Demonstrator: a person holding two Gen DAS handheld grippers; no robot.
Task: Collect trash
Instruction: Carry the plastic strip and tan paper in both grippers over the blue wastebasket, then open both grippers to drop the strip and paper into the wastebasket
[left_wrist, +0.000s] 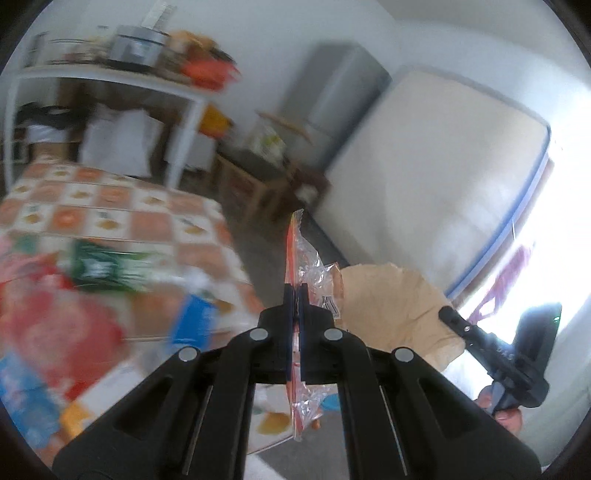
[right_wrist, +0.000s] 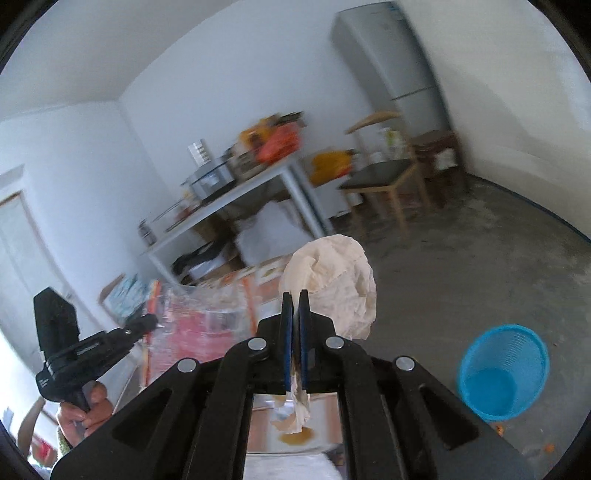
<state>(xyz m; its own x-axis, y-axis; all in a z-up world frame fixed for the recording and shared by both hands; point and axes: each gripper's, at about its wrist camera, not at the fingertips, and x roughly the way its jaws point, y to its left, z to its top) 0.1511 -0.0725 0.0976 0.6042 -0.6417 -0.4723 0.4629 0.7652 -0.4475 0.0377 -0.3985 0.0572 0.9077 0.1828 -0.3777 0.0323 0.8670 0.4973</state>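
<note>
Pinching a clear plastic bag (left_wrist: 301, 258) by its orange-striped edge, the left gripper (left_wrist: 295, 291) has its jaws fully closed. The right gripper (right_wrist: 294, 299), likewise clamped, holds a crumpled paper towel (right_wrist: 340, 284). Both hang past the edge of the checked tablecloth (left_wrist: 110, 206), over bare concrete floor (right_wrist: 461, 266); beyond that edge, the blue basket (right_wrist: 504, 369) stands alone on open floor.

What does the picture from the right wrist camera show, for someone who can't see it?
The right hand-held gripper is shut on a crumpled beige paper towel, held above a concrete floor. A blue mesh wastebasket stands on the floor at lower right. At left, a hand carries the left hand-held gripper with a clear plastic bag.
</note>
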